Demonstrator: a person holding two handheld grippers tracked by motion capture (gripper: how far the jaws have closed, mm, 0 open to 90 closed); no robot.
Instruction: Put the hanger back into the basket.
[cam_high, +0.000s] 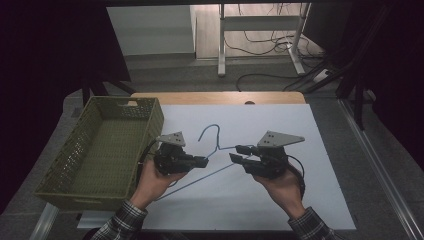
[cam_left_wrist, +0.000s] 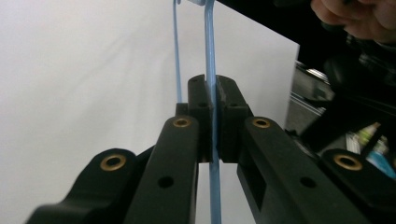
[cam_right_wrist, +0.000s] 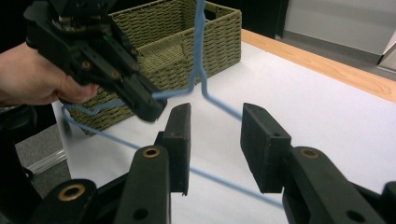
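A blue wire hanger (cam_high: 210, 131) is lifted over the white sheet (cam_high: 280, 200). My left gripper (cam_high: 205, 161) is shut on its shoulder wire near the neck. In the left gripper view the pads (cam_left_wrist: 201, 93) pinch the blue wire (cam_left_wrist: 209, 42), which runs straight up between them. My right gripper (cam_high: 235, 153) faces the left one from the right, open. In the right gripper view its jaws (cam_right_wrist: 215, 112) stand apart around the hanger's sloping wire (cam_right_wrist: 219, 105), with no pad pressing on it. The left gripper (cam_right_wrist: 149, 105) grips the hanger just beyond them.
A green woven basket (cam_high: 150, 125) stands at the left edge of the sheet, close behind the left hand. The wooden table edge (cam_high: 215, 97) runs along the far side. Desk legs and cables lie on the floor beyond.
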